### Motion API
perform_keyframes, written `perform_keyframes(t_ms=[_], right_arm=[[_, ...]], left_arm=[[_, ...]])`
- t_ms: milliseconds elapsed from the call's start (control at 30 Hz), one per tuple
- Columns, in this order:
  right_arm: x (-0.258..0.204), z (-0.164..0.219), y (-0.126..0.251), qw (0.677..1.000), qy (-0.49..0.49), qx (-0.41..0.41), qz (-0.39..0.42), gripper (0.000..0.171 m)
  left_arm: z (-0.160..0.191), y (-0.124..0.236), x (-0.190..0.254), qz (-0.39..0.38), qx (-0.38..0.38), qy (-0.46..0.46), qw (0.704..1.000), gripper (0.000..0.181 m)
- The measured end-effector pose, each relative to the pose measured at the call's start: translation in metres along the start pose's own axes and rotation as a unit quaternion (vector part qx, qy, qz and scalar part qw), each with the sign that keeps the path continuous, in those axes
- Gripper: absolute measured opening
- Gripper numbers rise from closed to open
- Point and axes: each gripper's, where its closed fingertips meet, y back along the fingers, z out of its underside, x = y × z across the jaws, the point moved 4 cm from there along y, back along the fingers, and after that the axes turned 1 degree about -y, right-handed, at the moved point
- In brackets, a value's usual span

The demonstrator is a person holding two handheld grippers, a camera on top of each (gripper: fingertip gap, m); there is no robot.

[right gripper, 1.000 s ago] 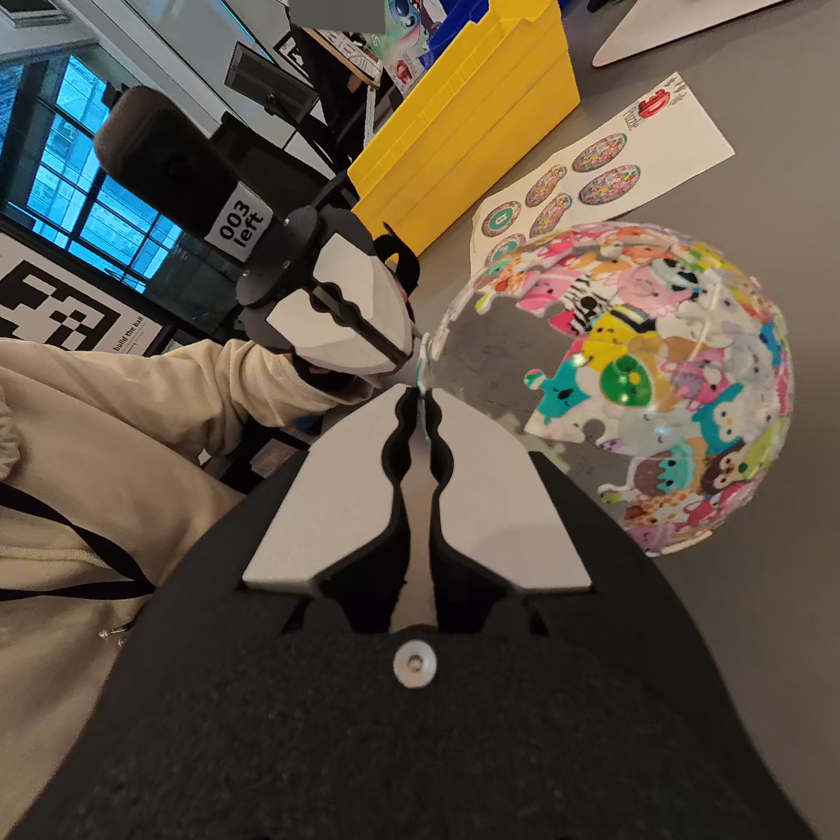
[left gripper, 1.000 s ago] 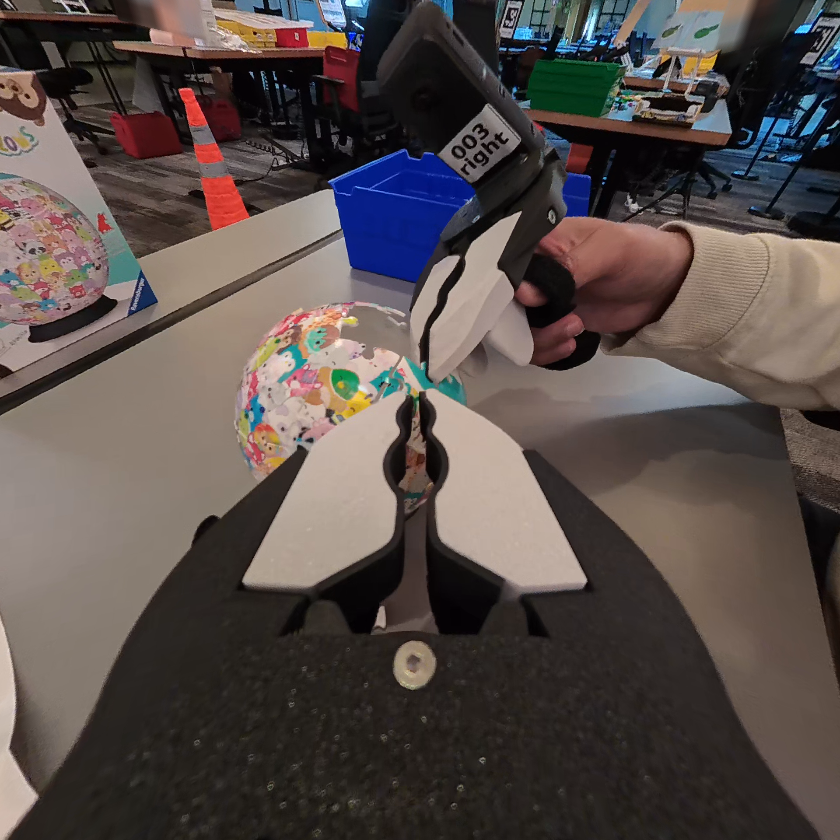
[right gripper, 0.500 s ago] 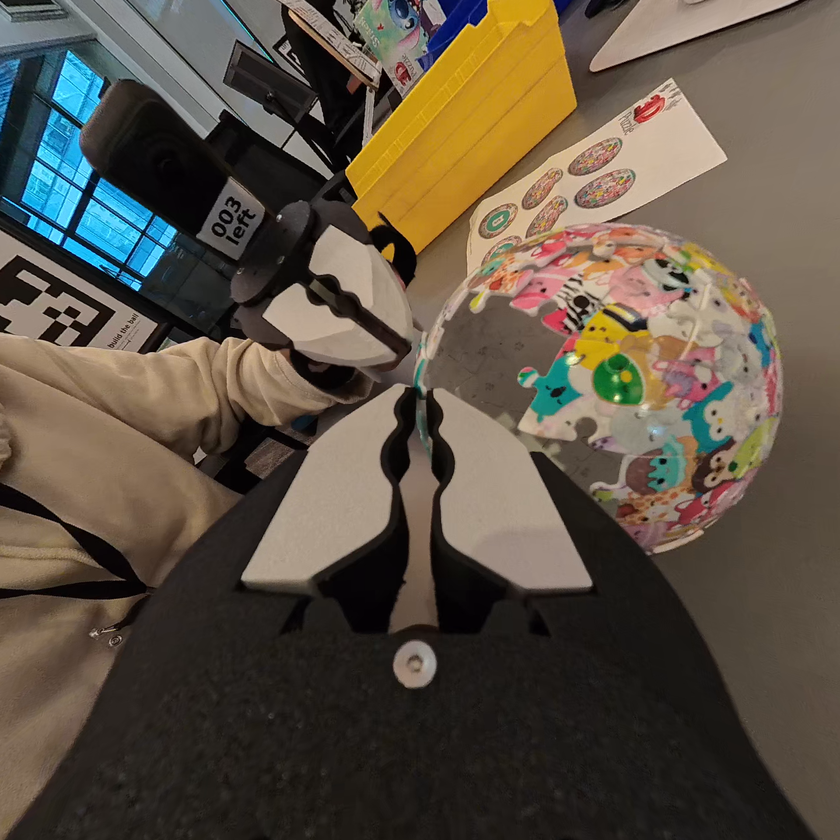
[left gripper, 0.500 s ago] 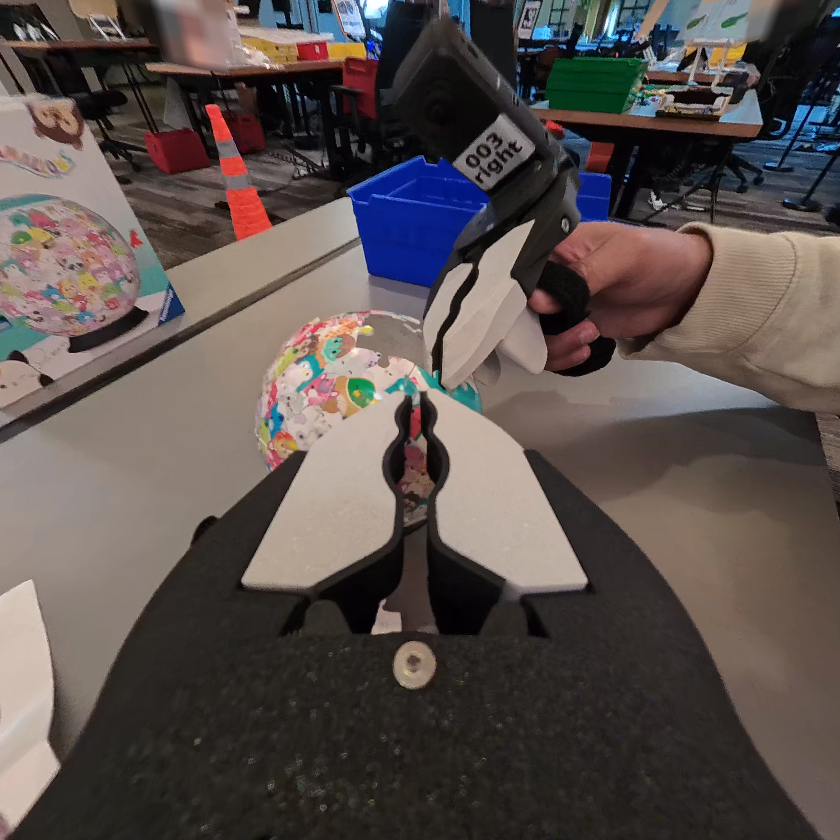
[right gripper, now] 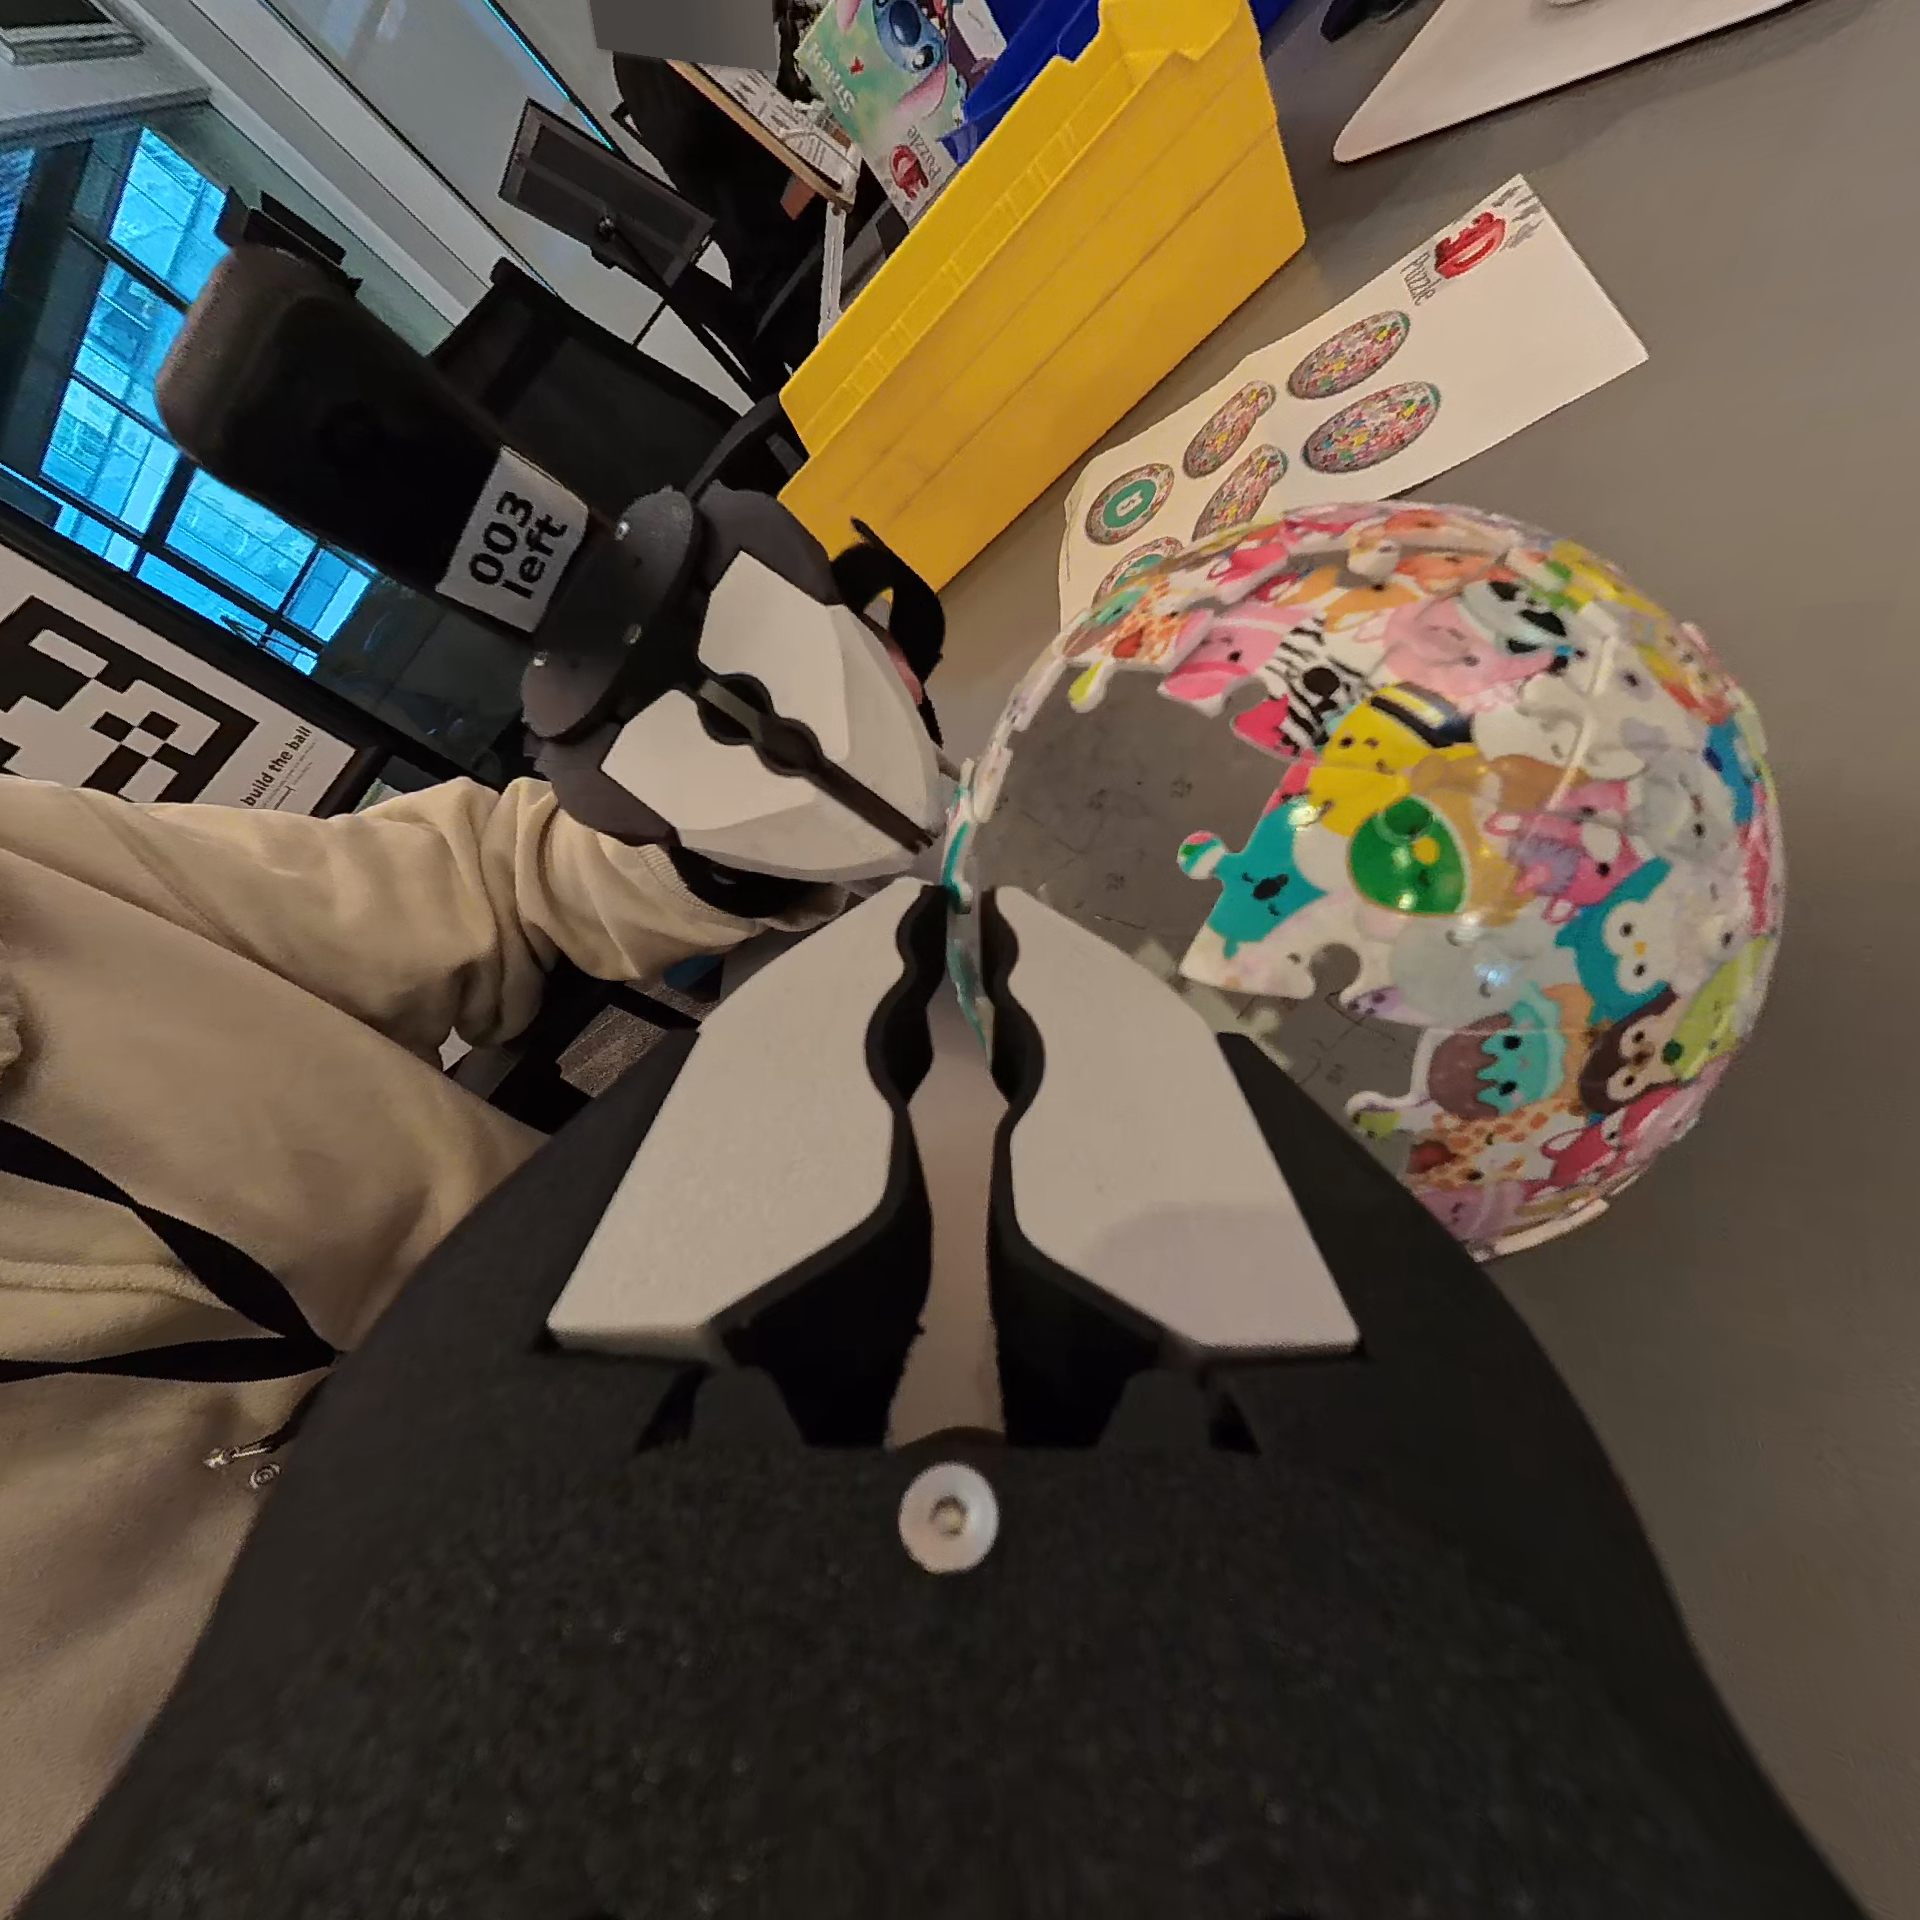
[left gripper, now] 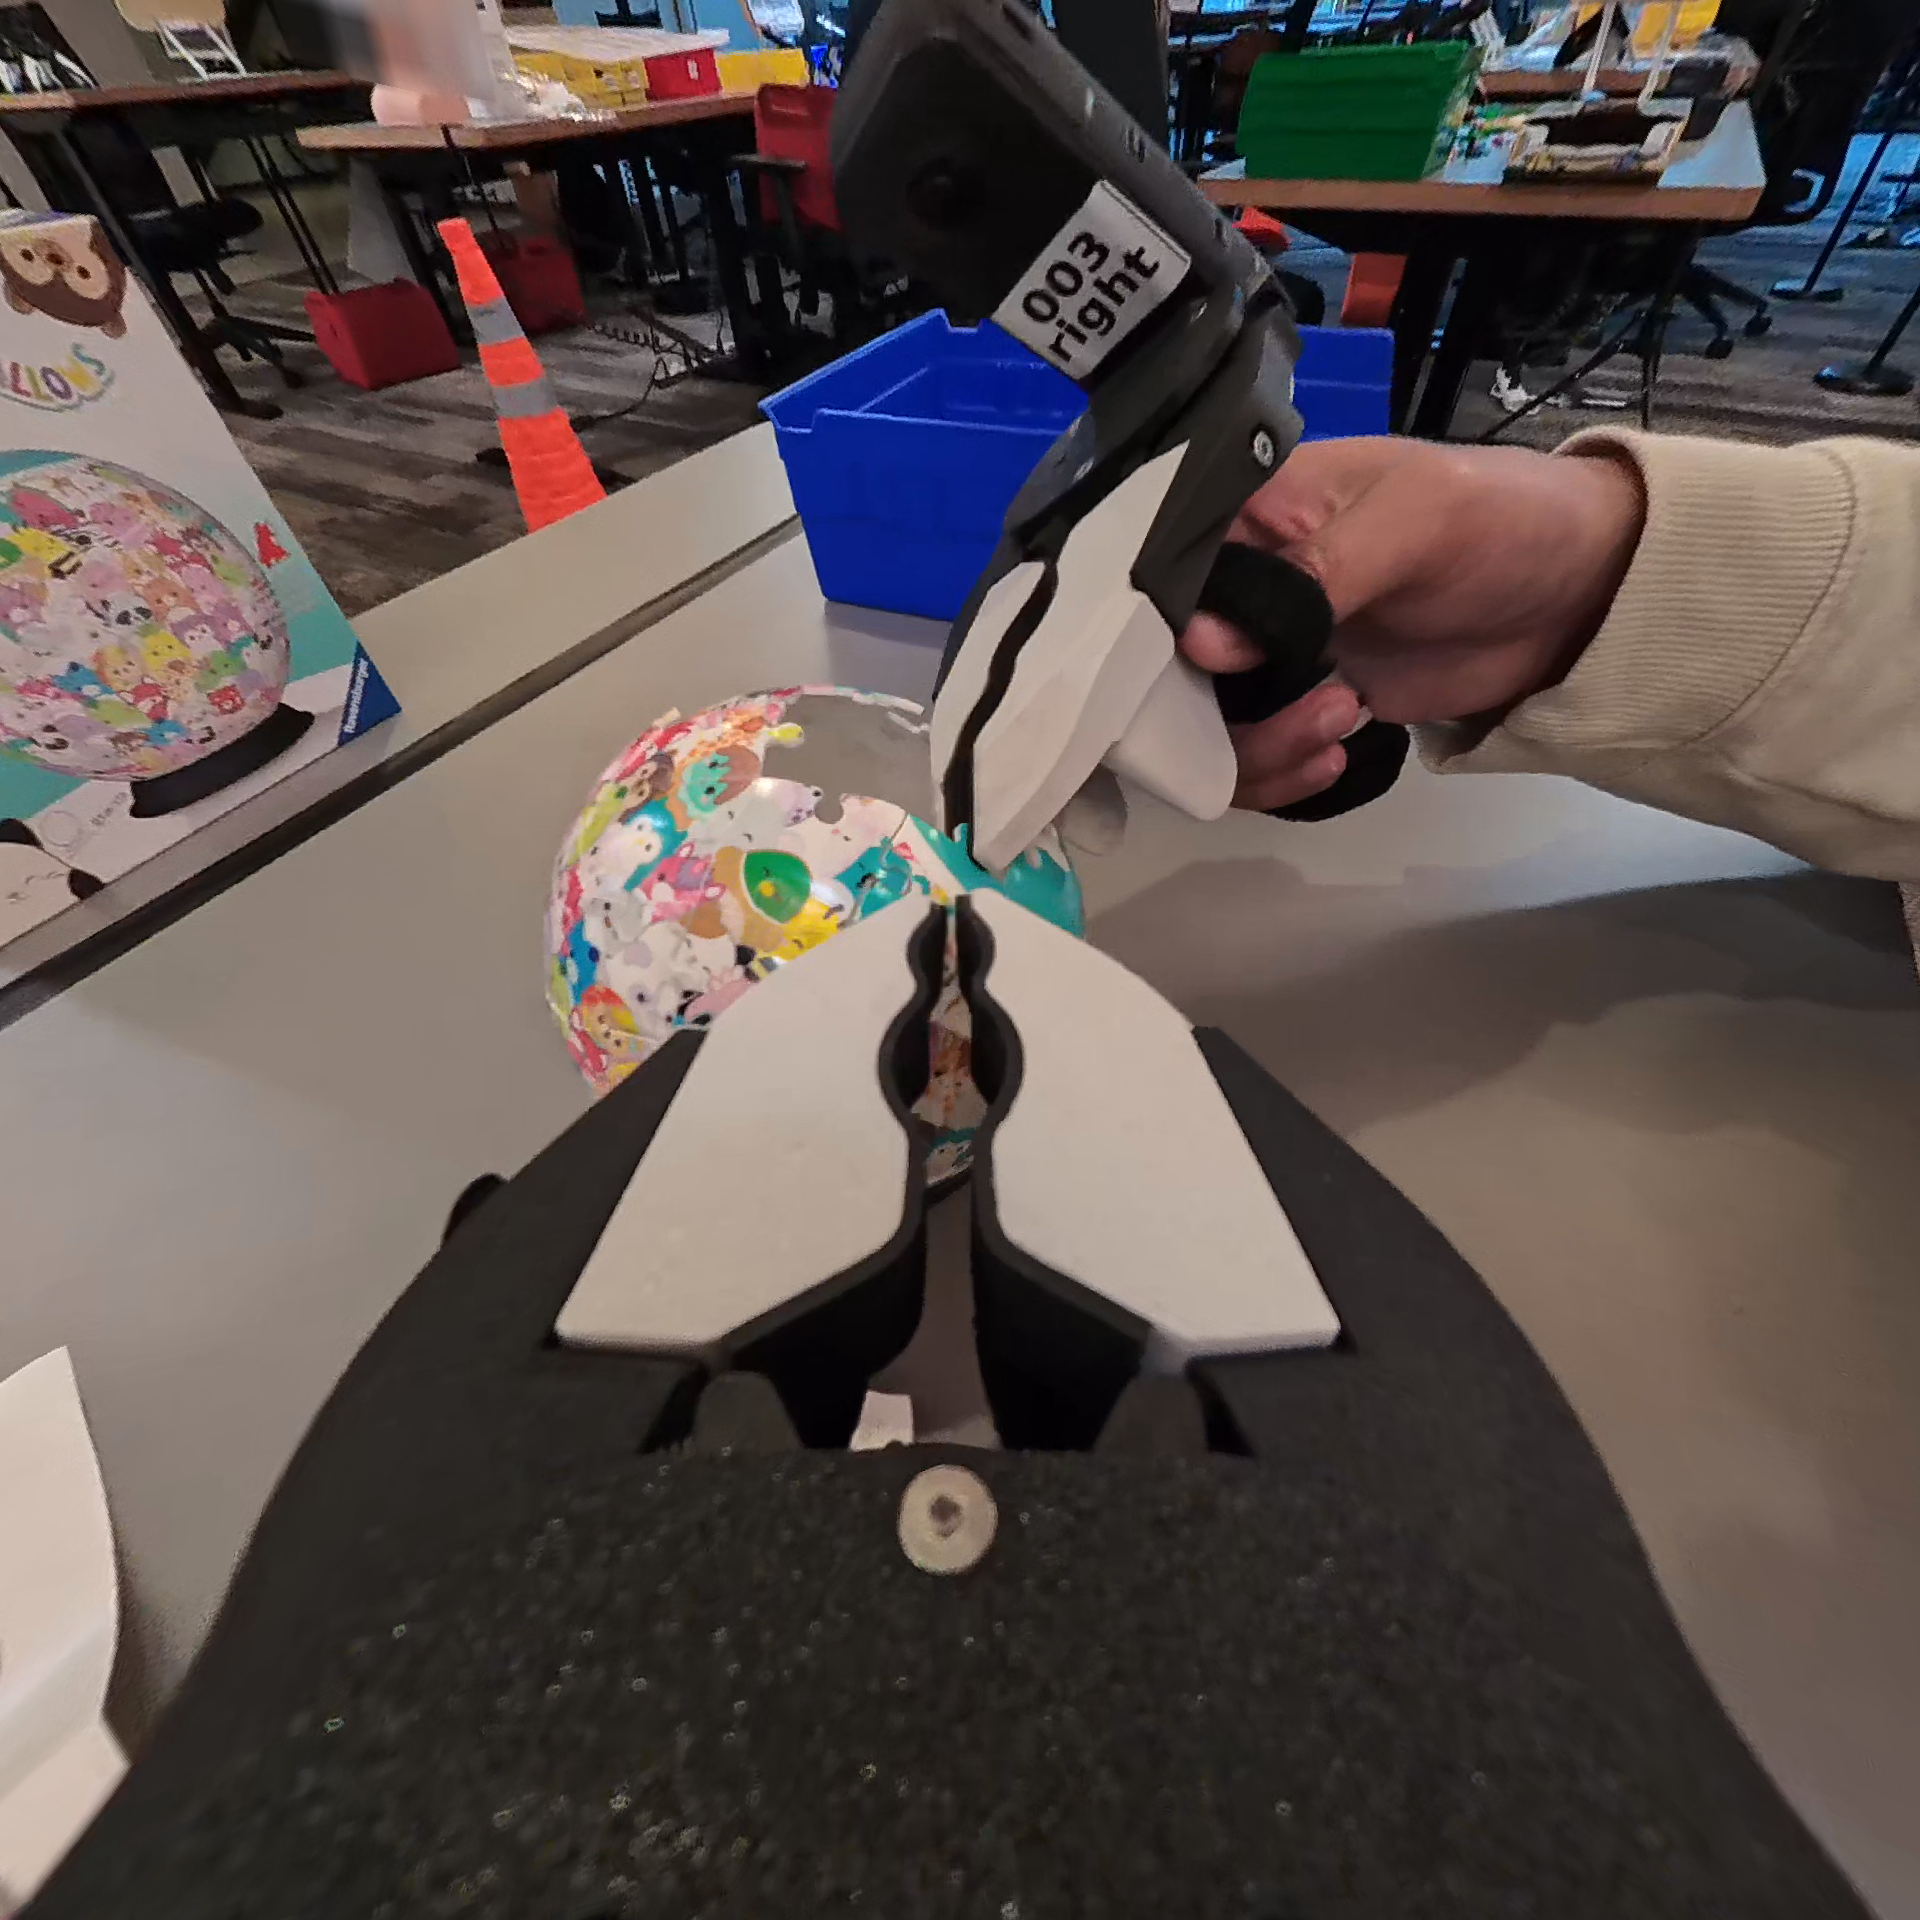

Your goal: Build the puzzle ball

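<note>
Object: glossy plastic puzzle ball printed with bright cartoon animals (right gripper: pixel 1455 831), resting on the grey tabletop (left gripper: pixel 312 1143). Shell is mostly assembled. One irregular gap at the upper near side shows the plain grey inner faces of pieces across the hollow; the gap edge is a row of interlocking tabs. Judged more than three-quarters done; several pieces appear to be missing. No loose pieces visible on the table in either view.

Left gripper (left gripper: pixel 954 912): grey-padded fingers nearly together, only a thin slit between the tips, which sit at the ball's near edge beside the gap. Cannot tell whether they pinch the rim or a piece.

Right gripper (right gripper: pixel 964 902): jaws narrow, with a thin edge of the ball's rim lying between the tips; real clamping not confirmed. In the left wrist view it tilts down onto the ball's top edge, tips close to the left gripper's.

Surroundings: printed instruction sheet with round diagrams (right gripper: pixel 1351 395) just behind the ball, yellow plastic bin (right gripper: pixel 1039 312) beyond it, blue plastic bin (left gripper: pixel 914 457) farther back, puzzle box bearing a picture of the finished ball (left gripper: pixel 135 582) at the left.

Remaining, as judged: close the gap.
</note>
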Motion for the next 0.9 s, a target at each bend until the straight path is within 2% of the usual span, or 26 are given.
perform_keyframes(t_ms=[167, 367, 667, 900], right_arm=[[-0.001, -0.001, 0.001, 1.0, 0.014, 0.0, 0.012, 0.015], [-0.006, -0.005, 0.003, 0.999, 0.038, 0.011, 0.028, 0.016], [-0.008, -0.009, -0.007, 0.996, -0.002, 0.015, 0.088, 0.015], [-0.003, -0.005, -0.008, 0.996, -0.022, 0.017, 0.085, 0.015]], left_arm=[[0.0, 0.003, -0.003, -0.008, 0.0, 0.0, 1.0, 0.002], [0.001, 0.004, -0.005, -0.004, 0.002, 0.009, 1.0, 0.002], [0.003, 0.004, -0.007, -0.002, 0.014, 0.014, 1.0, 0.001], [0.003, 0.004, -0.008, 0.002, 0.022, 0.017, 1.0, 0.001]])
